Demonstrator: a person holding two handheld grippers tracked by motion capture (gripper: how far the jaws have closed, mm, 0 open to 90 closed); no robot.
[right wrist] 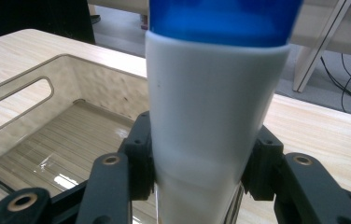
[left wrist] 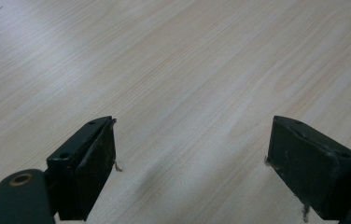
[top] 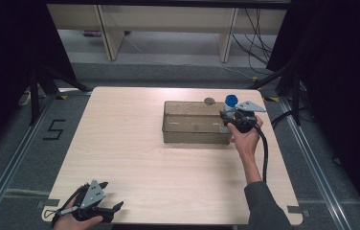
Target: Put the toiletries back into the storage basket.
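Right gripper view: white bottle [right wrist: 211,116] is clamped between jaws beside clear bin [right wrist: 47,116]; lowering into it judged next.

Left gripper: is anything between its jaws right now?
No, the left gripper stands open with only bare table between its jaws.

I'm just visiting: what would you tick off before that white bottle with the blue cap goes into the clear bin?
1. Grip: right gripper clamps the white bottle from both sides: ok.
2. Bottle upright, blue cap on top: ok.
3. Clear bin open-topped, visible floor bare: ok.
4. Bottle over the bin opening: not ok; it stands at the bin's right end.
5. Left gripper open at the near table edge, away from the bin: ok.
6. Small round thing behind the bin: cannot tell what it is.
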